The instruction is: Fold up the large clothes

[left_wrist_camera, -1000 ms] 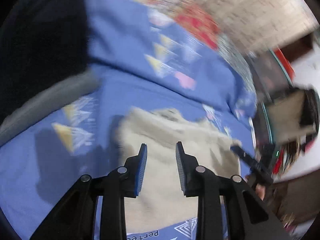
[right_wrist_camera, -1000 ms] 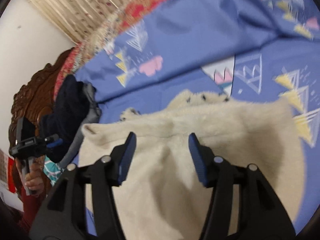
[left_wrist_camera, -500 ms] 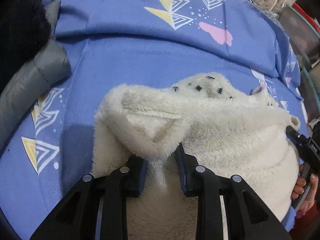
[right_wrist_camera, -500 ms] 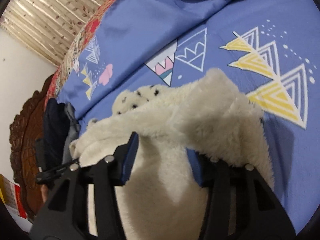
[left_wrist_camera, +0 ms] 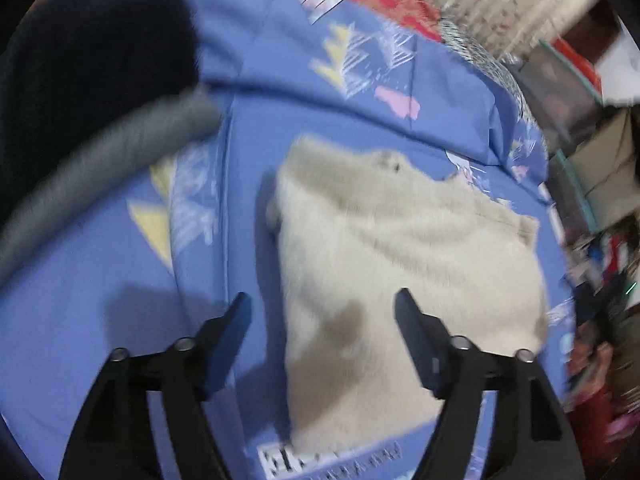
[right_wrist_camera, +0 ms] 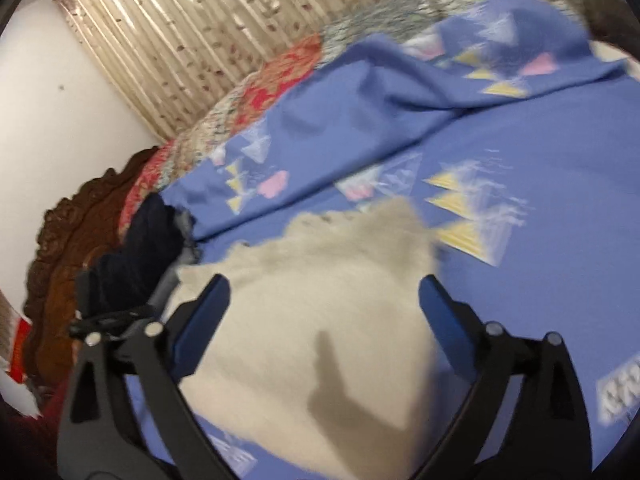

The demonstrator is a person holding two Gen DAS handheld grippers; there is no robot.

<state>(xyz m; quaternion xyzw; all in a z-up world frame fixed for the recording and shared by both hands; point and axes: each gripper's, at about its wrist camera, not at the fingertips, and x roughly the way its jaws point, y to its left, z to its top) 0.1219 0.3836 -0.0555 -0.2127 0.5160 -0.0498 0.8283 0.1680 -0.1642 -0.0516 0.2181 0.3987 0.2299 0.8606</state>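
Both tongs spread, holding nothing.
We see left tongs (left_wrist_camera: 322, 306) and right tongs (right_wrist_camera: 324, 290) above cream fleece garment (left_wrist_camera: 400, 264) folded on blue bedsheet (right_wrist_camera: 540, 152).

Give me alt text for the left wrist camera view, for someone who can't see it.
The open left gripper hovers above a folded cream fleece garment lying on a blue patterned bedsheet. Dark clothing and a grey garment sit at upper left; the picture is motion-blurred.
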